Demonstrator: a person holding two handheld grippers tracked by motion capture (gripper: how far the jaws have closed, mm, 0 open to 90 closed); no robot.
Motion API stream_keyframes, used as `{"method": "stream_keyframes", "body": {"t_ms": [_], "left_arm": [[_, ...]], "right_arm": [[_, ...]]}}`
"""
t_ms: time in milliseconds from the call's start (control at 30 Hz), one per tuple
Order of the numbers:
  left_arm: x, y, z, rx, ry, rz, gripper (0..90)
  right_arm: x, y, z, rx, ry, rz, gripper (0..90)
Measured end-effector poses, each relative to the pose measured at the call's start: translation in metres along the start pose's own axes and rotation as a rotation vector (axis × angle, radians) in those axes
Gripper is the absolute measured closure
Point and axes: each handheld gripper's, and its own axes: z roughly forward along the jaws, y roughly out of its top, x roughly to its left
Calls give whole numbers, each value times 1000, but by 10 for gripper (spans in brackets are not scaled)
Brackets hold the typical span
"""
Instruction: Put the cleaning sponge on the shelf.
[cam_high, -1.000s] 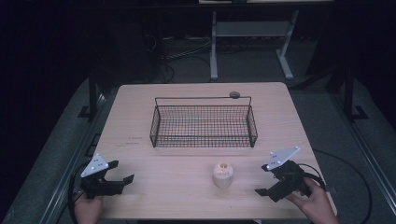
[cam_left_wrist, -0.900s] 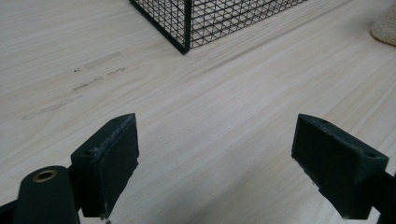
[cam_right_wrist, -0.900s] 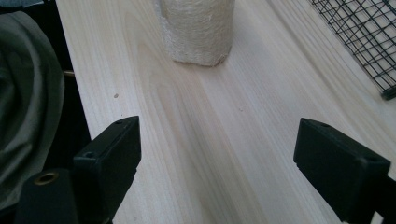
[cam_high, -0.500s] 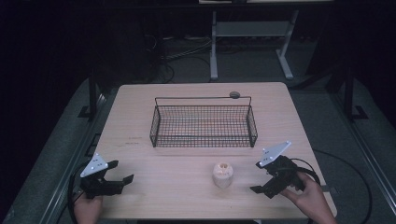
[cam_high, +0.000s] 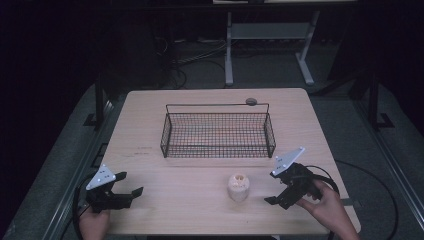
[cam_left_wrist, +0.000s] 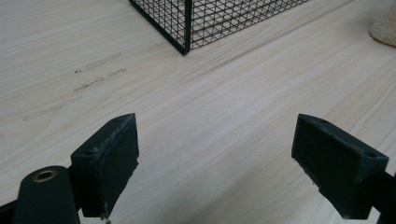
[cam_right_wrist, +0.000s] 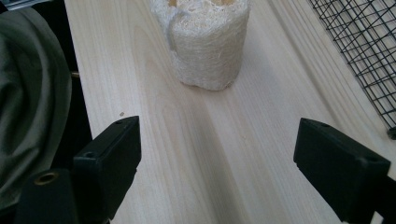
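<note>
So, high view first: my right gripper (cam_high: 274, 192) sits low at the near right of the table (cam_high: 150, 115), jaws spread wide and holding nothing, turned toward the loofah piece (cam_high: 238, 187), which stands upright on the wood just beside it, near the front edge and a little apart from the wire basket (cam_high: 217, 150). I judge the angle is set so the jaws can straddle the loofah from its right side. My left gripper (cam_high: 129, 184) rests at the near left corner, also wide open and empty, well apart from the loofah, parked out of the way since one claw looks enough for this pick. Basket sits mid-table, open top, nothing in it that I can make out, likely the drop spot. Left gripper view: both black pads wide apart over bare wood, nothing between them; the basket corner (cam_left_wrist: 186, 28) is ahead and an edge of the loofah (cam_left_wrist: 385, 29) peeks in at far right. Right gripper view: pads wide apart, empty, the loofah (cam_right_wrist: 208, 44) straight ahead and centred between them but not yet inside the gap, no contact; basket mesh (cam_right_wrist: 364, 51) off to the right; a grey-green garment (cam_right_wrist: 28, 93) of the person hangs past the table edge at left.
</note>
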Motion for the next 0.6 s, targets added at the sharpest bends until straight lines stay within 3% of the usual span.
{"method": "stream_keyframes", "body": {"t_ms": [600], "left_arm": [[0, 0, 0, -2, 1, 1, 137]], "right_arm": [[-3, 15, 1, 27, 13, -23, 148]]}}
